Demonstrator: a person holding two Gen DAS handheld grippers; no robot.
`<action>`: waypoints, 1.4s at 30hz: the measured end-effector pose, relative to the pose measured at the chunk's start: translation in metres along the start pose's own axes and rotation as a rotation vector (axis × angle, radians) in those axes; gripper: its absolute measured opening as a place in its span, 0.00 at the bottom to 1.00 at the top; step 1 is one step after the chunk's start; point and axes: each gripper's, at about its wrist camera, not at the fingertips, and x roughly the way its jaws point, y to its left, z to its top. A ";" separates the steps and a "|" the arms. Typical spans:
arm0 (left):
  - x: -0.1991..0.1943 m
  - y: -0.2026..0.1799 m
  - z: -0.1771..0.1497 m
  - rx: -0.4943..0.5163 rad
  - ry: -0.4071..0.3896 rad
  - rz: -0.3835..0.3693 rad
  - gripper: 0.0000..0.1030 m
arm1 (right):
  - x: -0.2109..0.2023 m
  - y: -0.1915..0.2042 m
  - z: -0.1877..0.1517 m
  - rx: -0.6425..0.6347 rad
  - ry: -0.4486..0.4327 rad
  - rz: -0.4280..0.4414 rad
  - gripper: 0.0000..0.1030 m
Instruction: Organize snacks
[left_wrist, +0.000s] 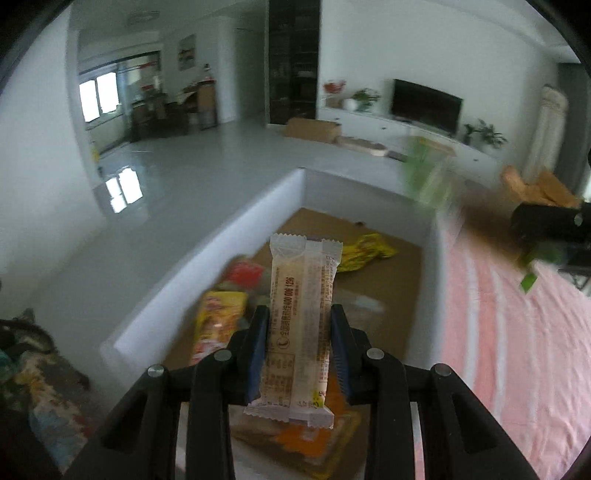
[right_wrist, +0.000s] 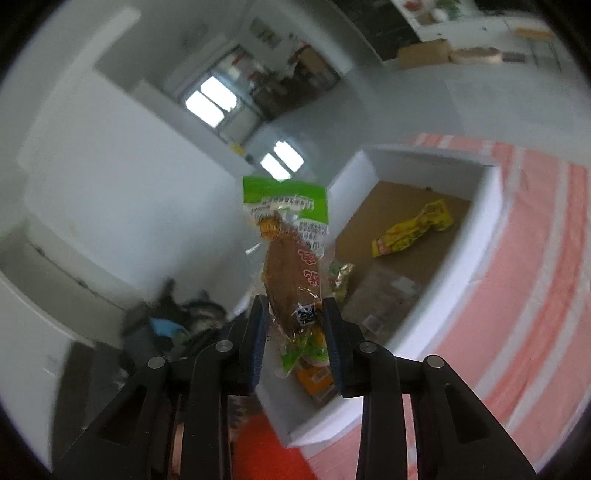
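Here your left gripper (left_wrist: 300, 325) pinches a pale wafer bar wrapper (left_wrist: 301, 325) upright, above the white box (left_wrist: 207, 243) of snacks ahead. Your right gripper (right_wrist: 295, 325) clamps a green-topped brown snack pouch (right_wrist: 291, 266), with the same box just beyond and to its right, on what looks like a pink striped cloth (right_wrist: 535, 277).

Motion blur smeared the green packet (left_wrist: 428, 177) and the right gripper (left_wrist: 554, 221) at the left wrist view's right edge, the yellow and red packets (left_wrist: 221, 314) in the white box (left_wrist: 207, 236) stayed unreadable, and the cream bar (left_wrist: 299, 325) hid an orange packet (left_wrist: 321, 439) below it.
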 end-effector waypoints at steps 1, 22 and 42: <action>0.002 0.002 -0.002 0.000 0.003 0.018 0.42 | 0.015 0.006 -0.002 -0.016 0.017 -0.034 0.53; -0.085 0.014 -0.010 -0.022 -0.164 0.198 1.00 | 0.004 0.078 -0.057 -0.448 -0.201 -0.555 1.00; -0.071 0.055 -0.007 -0.129 -0.060 0.237 1.00 | 0.052 0.093 -0.055 -0.370 -0.021 -0.586 1.00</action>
